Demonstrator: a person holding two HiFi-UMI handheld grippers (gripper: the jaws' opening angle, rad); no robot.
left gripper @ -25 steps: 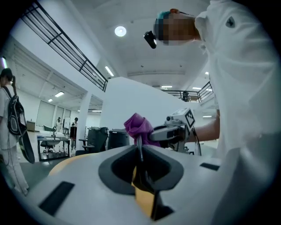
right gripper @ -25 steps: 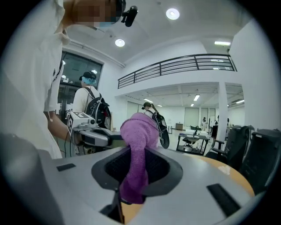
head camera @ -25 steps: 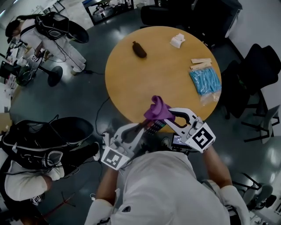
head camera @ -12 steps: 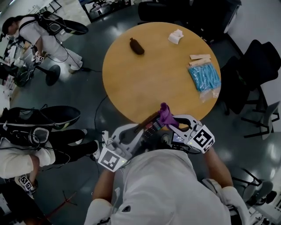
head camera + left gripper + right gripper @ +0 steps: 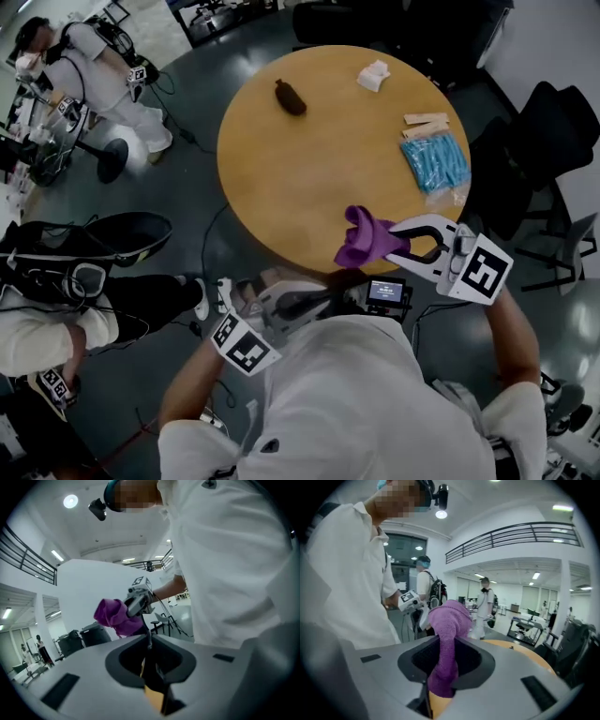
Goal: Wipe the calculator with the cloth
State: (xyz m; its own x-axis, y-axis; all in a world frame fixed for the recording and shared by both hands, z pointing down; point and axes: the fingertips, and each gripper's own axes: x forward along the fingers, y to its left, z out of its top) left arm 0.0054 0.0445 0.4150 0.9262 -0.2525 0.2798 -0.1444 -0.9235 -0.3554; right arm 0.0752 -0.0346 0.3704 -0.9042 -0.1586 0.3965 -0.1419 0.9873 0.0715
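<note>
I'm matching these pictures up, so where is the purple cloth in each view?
Head view: purple cloth just right of centre, over the round table's near edge, in the right hand-held gripper.
Left gripper view: cloth left of centre, above the jaws.
Right gripper view: cloth at centre, pinched between the jaws.
Shared landmark: the person's white shirt.

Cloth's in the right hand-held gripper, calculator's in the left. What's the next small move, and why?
Probably bring the cloth onto the calculator. The right hand-held gripper grips the cloth off to the side, clear of the calculator, while the left hand-held gripper clamps the calculator near the person's chest.
</note>
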